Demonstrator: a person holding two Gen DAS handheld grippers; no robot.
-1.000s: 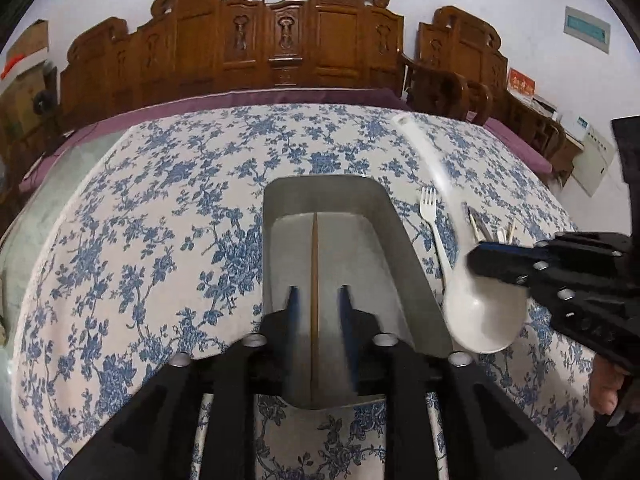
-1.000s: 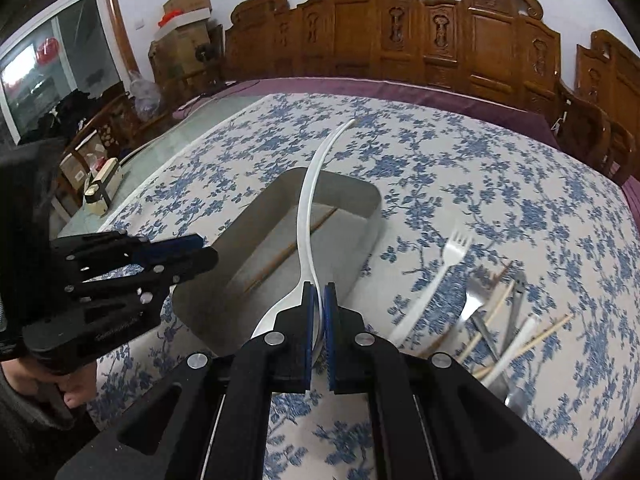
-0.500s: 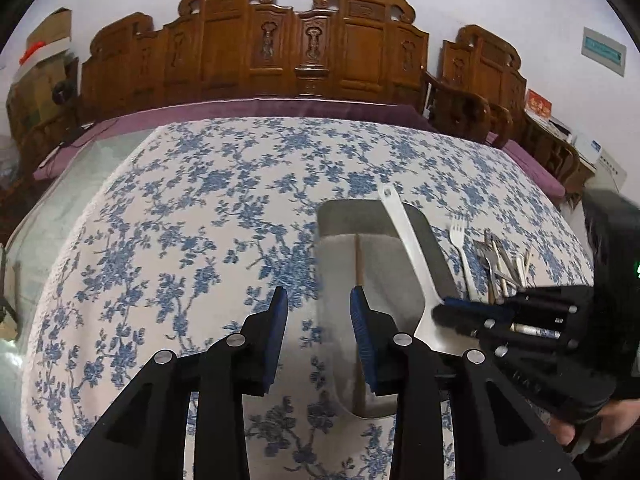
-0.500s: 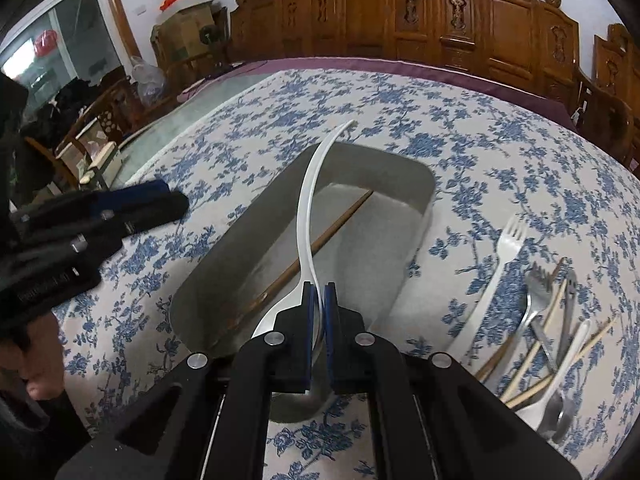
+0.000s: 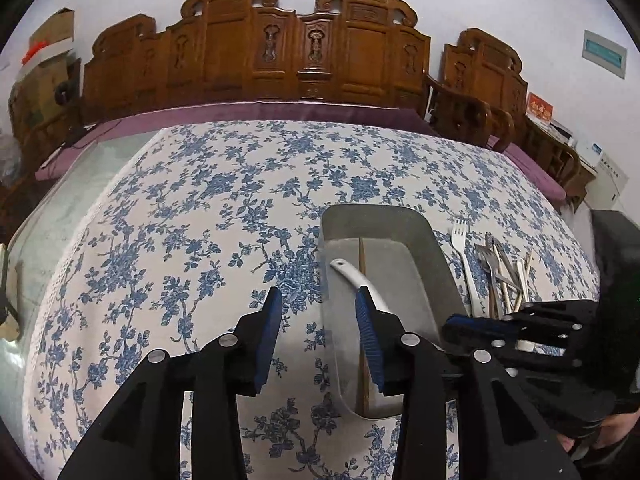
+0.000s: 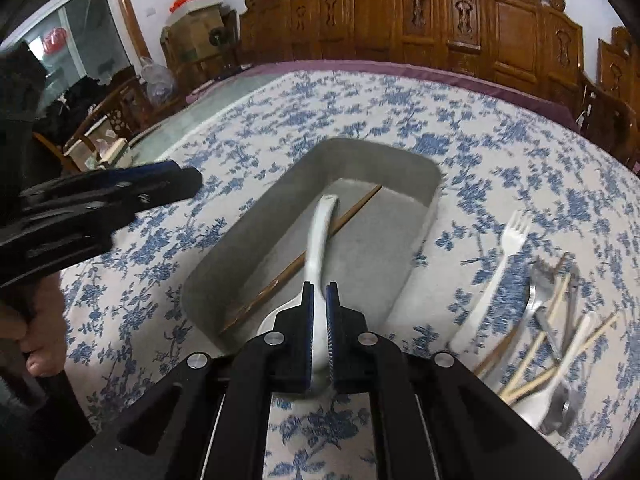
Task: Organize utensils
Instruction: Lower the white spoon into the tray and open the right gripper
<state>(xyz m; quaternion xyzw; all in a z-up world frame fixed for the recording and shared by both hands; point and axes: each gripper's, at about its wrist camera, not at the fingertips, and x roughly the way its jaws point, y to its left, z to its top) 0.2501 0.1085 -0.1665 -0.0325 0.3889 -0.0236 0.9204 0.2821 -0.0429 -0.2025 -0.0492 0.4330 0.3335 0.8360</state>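
Observation:
A grey rectangular tray (image 6: 424, 172) sits on the blue-flowered tablecloth and holds one wooden chopstick (image 6: 280, 276). My right gripper (image 6: 319, 300) is shut on a white spoon (image 6: 320, 232), whose handle reaches down into the tray across the chopstick. The tray (image 5: 436, 264), the spoon (image 5: 352, 274) and the right gripper (image 5: 480, 326) also show in the left wrist view. My left gripper (image 5: 318, 320) is open and empty, above the cloth at the tray's left edge. It shows in the right wrist view (image 6: 120, 188) too.
A white plastic fork (image 6: 500, 264) lies right of the tray. Beyond it lies a pile of metal forks, spoons and chopsticks (image 6: 556, 320), also visible in the left wrist view (image 5: 504, 276). Carved wooden chairs (image 5: 304, 52) line the table's far side.
My right gripper has lowered the spoon so its handle now lies inside the tray. My left gripper has opened wider and moved left, off the tray.

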